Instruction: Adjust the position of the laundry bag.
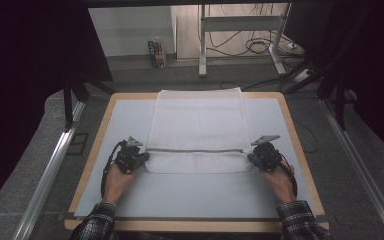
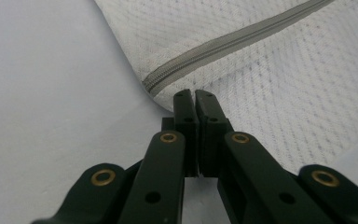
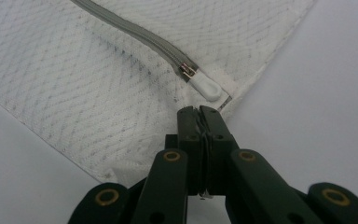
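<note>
A white mesh bag (image 1: 195,120) lies flat on the pale table mat (image 1: 125,120), with a grey zipper (image 1: 195,150) running across it near its front end. My left gripper (image 1: 144,159) is at the bag's front left edge, beside the zipper's end (image 2: 158,81). Its jaws are shut on the bag's edge (image 2: 189,95). My right gripper (image 1: 252,159) is at the front right edge, just below the white zipper pull (image 3: 206,86). A fold of mesh is pinched between its shut jaws (image 3: 199,111). A hand holds each gripper, with plaid sleeves at the bottom of the high view.
The mat sits on a wooden board (image 1: 300,150). Metal rails (image 1: 50,170) run along both sides of the table. Beyond the far edge stand desk legs (image 1: 202,45), floor cables (image 1: 252,45) and a small box (image 1: 156,54). Bare mat lies in front of the bag.
</note>
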Motion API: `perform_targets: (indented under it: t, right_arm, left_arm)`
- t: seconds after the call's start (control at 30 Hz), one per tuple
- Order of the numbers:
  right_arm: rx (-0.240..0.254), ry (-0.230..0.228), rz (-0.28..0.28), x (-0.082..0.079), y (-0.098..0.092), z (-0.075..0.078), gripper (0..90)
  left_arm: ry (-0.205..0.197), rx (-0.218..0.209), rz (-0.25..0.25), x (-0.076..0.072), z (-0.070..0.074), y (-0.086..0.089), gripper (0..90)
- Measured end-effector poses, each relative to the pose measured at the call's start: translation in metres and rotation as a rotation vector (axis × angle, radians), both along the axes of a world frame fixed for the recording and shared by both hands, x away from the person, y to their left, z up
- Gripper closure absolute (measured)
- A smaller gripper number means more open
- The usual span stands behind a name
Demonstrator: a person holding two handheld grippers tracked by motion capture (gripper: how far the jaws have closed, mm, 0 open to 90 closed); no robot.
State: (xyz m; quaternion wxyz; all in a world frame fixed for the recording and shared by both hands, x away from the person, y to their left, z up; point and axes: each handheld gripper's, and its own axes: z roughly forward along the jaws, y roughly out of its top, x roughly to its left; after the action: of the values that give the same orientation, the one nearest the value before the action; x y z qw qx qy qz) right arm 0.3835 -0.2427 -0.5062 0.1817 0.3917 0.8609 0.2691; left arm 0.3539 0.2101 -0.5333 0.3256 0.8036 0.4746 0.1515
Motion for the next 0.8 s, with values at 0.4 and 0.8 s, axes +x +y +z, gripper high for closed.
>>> perform_targets:
  t: [0.4,0.8]
  right_arm:
    - [-0.021,-0.034,0.045,-0.009,-0.005,0.007,87.2]
    - [-0.015,-0.046,0.099,-0.030,-0.014,0.013,87.2]
  left_arm:
    - [0.000,-0.039,-0.041,-0.009,0.007,0.003,89.3]
    - [0.007,-0.040,-0.098,-0.028,0.012,0.004,89.2]
